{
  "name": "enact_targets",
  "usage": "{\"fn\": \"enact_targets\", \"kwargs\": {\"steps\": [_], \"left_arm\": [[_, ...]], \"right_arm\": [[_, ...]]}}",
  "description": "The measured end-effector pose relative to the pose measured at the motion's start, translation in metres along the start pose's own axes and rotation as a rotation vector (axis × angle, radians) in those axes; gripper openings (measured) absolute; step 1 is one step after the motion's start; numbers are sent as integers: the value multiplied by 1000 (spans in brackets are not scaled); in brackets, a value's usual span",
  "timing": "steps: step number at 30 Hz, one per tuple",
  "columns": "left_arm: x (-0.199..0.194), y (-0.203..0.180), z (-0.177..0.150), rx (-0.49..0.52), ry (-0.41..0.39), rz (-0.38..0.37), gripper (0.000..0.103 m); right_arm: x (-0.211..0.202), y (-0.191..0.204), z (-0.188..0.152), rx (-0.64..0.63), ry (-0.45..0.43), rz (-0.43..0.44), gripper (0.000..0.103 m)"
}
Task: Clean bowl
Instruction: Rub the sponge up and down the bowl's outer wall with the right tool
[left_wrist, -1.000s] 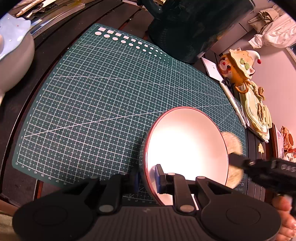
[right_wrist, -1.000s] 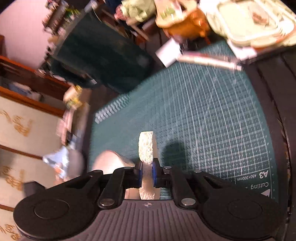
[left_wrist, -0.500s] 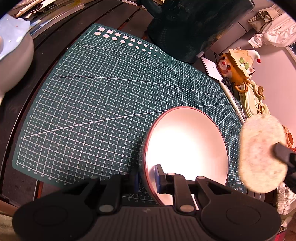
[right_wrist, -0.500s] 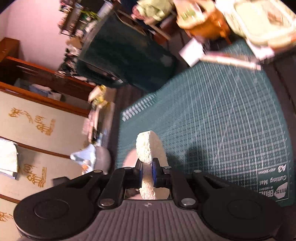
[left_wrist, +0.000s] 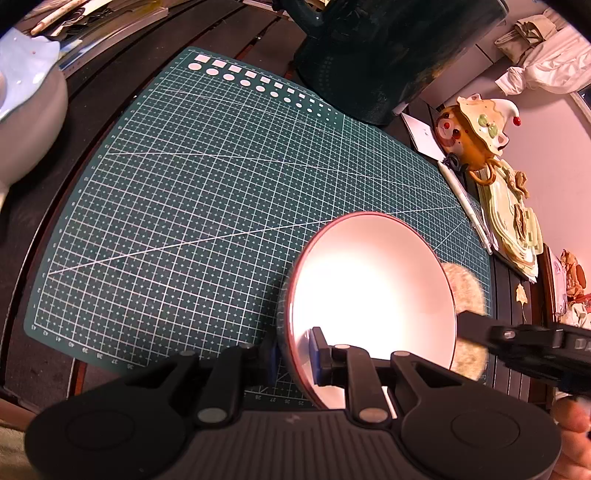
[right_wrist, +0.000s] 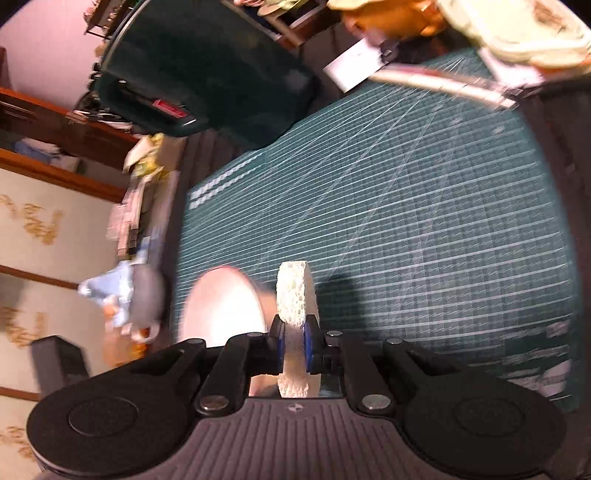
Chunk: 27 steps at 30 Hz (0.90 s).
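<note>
In the left wrist view, your left gripper (left_wrist: 293, 356) is pinching the near rim of the bowl (left_wrist: 369, 291), one pad inside and one outside, the fingers standing narrow on that thin wall. You are holding the bowl tipped up on edge over the mat (left_wrist: 207, 192), near the mat's near right corner, its pale inside facing the camera. The sponge (left_wrist: 467, 295) is showing behind the bowl's right rim, against the outer side, with your right gripper (left_wrist: 476, 325) reaching in from the right edge of the frame. That rim hold is the weak point: you are gripping only a narrow strip of smooth wall, so a hard push from the sponge could be twisting the bowl between the pads or levering it out, and it would be dropping onto the mat or the dark table (left_wrist: 44, 221) beyond. In the right wrist view, your right gripper (right_wrist: 294, 341) is clamped narrow on the sponge (right_wrist: 294, 295), which is standing up between the pads with the bowl (right_wrist: 221, 306) just to its left. The picture is blurring, so I cannot tell whether the sponge is touching the bowl. The sponge is soft and held low, so it could be folding or slipping sideways under a scrub, letting the hard fingers knock the bowl instead.
</note>
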<state>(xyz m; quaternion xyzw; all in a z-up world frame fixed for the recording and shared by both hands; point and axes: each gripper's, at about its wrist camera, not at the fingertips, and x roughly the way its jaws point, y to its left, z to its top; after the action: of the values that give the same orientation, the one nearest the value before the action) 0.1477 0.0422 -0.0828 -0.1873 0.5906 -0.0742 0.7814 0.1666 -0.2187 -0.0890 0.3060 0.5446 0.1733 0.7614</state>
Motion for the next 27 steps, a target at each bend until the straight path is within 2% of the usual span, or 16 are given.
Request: {"fn": "enact_targets", "kwargs": {"steps": [2,7,9,12,16,18,23,27], "left_arm": [[0,0,0,2,-1,2,17],[1,0,1,5,-1,2,17],[1,0,1,5,-2,2,17],[1,0,1,6,-3,3,17],[0,-1,0,5,-4,4,17],[0,-2,0,4,-5,5,17],[0,-2,-2,1,-4,3,17],[0,-3,-3,5,-4,3,17]], "right_arm": [[-10,-1,0,19,-7,51,10],[-51,12,-3,-16,-100,117,9],[-59,16,-3,-28,-122,125,9],[-63,18,-1,-43,-153,64,10],[-35,2,2,-6,-95,-48,9],[-18,-4,3,16,-54,-63,10],[6,-12,2,81,28,22,10],[-3,-16,1,118,24,71,10]]}}
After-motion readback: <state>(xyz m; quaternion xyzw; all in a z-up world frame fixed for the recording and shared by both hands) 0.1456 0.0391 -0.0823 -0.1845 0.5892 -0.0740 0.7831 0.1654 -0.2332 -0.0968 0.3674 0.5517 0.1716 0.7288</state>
